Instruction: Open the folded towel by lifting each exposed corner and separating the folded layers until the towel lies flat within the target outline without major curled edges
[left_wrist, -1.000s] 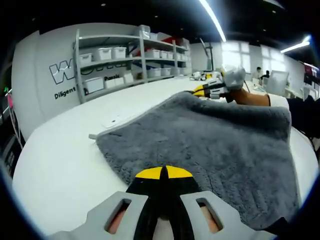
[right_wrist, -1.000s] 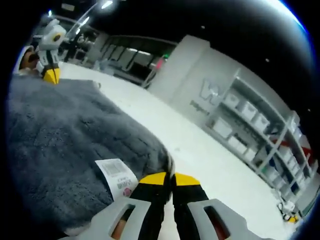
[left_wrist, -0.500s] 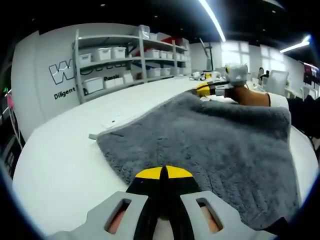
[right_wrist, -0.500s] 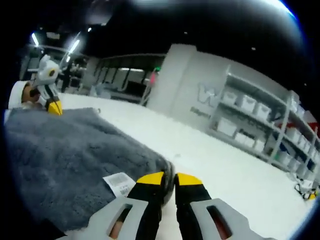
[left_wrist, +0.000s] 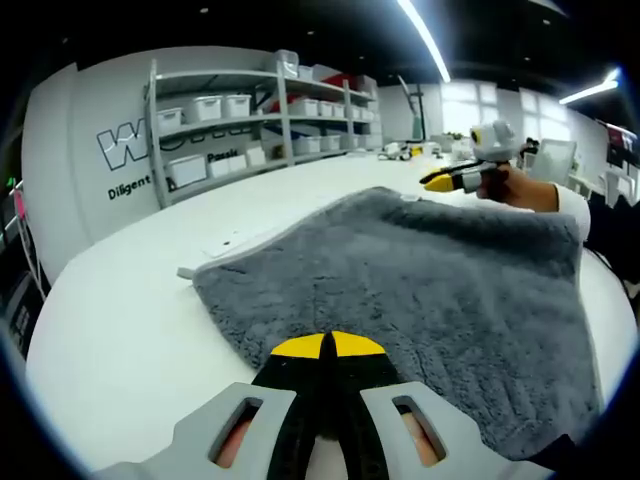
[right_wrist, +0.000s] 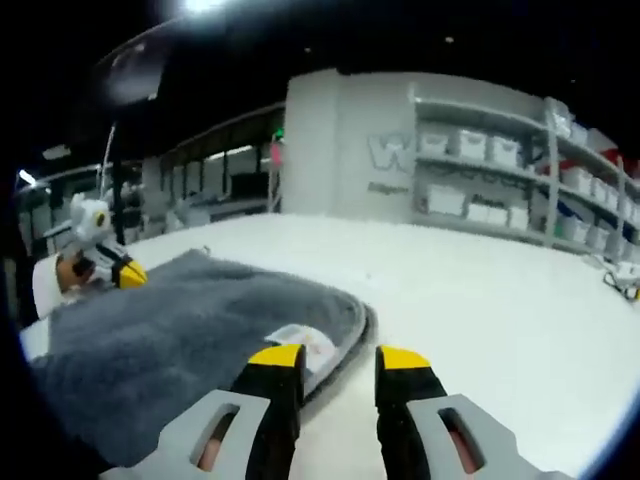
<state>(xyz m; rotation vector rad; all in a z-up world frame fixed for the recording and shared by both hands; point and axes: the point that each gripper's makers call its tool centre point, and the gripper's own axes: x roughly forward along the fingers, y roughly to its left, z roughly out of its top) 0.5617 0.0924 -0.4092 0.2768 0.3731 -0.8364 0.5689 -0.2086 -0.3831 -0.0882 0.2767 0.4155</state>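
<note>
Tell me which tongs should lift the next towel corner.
Right tongs, probably. They are open and just off the towel corner bearing the white label. The left tongs are shut at the near edge of the towel.

Grey plush rectangular towel (left_wrist: 420, 290) — deep-piled, with a stitched border band along its edges — spread on the white tabletop. In the left gripper view it extends forward and to the right from that gripper's yellow tips, its near edge just under them. In the right gripper view the towel (right_wrist: 180, 350) lies left of and ahead of that gripper's jaws; its rounded corner, bearing a white printed care label (right_wrist: 303, 344), sits just beyond the left jaw tip — layered at the edge there.
</note>
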